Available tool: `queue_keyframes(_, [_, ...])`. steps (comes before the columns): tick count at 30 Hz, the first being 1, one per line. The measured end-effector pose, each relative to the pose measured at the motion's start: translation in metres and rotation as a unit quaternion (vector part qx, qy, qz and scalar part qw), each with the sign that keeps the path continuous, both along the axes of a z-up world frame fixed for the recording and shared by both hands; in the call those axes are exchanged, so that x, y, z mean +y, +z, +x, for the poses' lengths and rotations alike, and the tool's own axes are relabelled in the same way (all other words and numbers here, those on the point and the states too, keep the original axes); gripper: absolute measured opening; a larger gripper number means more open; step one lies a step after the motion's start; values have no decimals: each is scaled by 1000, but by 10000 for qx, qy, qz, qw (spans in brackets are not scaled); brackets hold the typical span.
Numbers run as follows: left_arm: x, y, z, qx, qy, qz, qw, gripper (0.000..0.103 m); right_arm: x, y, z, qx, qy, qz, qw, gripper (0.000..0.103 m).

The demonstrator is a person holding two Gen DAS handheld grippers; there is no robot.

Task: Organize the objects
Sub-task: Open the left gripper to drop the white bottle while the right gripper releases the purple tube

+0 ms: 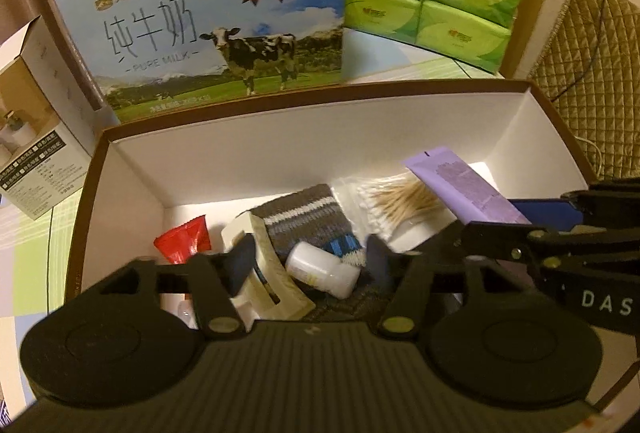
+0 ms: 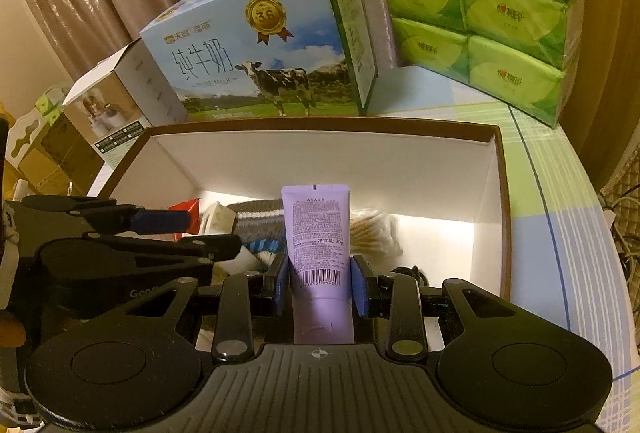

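Lilac tube (image 2: 318, 233), grey white-striped sock (image 1: 304, 221), green tissue packs (image 2: 480, 13)

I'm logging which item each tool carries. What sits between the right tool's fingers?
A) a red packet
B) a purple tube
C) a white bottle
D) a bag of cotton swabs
B: in the right wrist view the right tool has its blue pads pressed on the purple tube above the box.

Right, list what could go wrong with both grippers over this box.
1. The lilac plastic tube, clamped by the right gripper, could drop onto the bagged wooden cotton swabs if released.
2. The left gripper, open above the small white bottle, may nudge it or snag the grey striped sock.
3. Both grippers crowd the white cardboard box and could collide.
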State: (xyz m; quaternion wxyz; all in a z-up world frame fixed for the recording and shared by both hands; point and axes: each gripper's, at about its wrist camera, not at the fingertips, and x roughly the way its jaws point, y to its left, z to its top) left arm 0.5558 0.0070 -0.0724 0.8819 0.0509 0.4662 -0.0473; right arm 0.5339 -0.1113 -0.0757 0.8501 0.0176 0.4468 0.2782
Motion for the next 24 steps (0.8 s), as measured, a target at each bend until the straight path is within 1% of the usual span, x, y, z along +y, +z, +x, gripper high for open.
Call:
queue_keyframes(1, [2,0,0,0,5,-18,10000,64,1,0,1,-4,10,-6,10000,30])
queue_keyframes(3, [5,1,1,11,33,-12,10000,70,3,-1,2,0,32,-1,10000,30])
queue_keyframes(5, [8,2,0,-3,77,8,10000,73,5,-2,3,4,54,-7,10000,30])
queue_keyframes(10, [21,4,-3,50,316,19,9995,76,11,-5,6,27,131,-54,9999,30])
queue_keyframes(14, [29,4,-7,81,450,19,9990,84,17,-7,9,94,134,-47,9999,30])
queue_keyframes(16, [32,5,-10,91,493,1,9987,85,19,-6,9,50,145,-19,9999,30])
queue_keyframes(18, [34,5,-13,126,530,-35,9985,85,20,-1,8,-91,185,105,9997,31])
queue_keyframes(20, [35,5,-16,130,546,-49,9984,86,22,4,6,-244,206,94,9994,31])
queue_keyframes(24, [36,8,-24,95,550,-100,9984,89,23,7,2,-128,291,81,9995,32])
